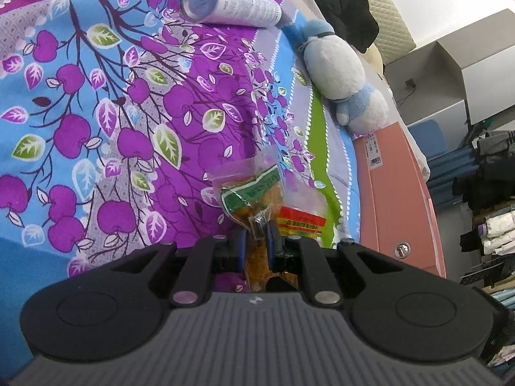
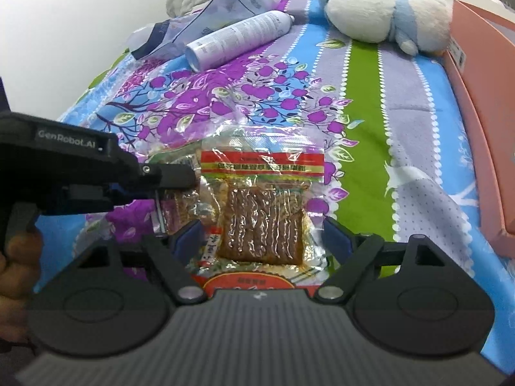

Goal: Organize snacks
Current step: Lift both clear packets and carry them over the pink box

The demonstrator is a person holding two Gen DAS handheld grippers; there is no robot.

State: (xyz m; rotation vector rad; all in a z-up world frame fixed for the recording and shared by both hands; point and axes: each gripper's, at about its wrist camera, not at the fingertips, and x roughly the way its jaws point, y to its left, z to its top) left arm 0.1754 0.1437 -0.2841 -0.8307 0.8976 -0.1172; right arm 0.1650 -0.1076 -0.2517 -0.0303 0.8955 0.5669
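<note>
Nearest the right wrist camera, the right gripper (image 2: 262,236) stood spread wide, grasping nothing, its blue pads either side of a clear red-banded packet (image 2: 261,206) of brown strips that lay flat on the bedspread (image 2: 370,148). That packet's long axis ran near to far, its red band at the far end, and its near end overlapped another red-printed wrapper (image 2: 254,284) under the gripper body. Just left of it, the left gripper (image 1: 256,241) was clenched on a green-banded packet (image 1: 254,193), which in the left wrist view stood up from the pads with its clear sealed end pointing away, beside the red-banded one (image 1: 301,220). The surface was a bed covered in a blue, purple and green floral print. Farther off lay a white spray can (image 2: 238,40) on its side, its base toward the camera, with a crumpled pouch (image 2: 199,22) behind it. A plush toy (image 2: 386,16) lay at the far right, next to a pink box (image 2: 482,96). Beyond the bed in the left wrist view stood hanging clothes (image 1: 492,199) and a grey cabinet (image 1: 450,74).
</note>
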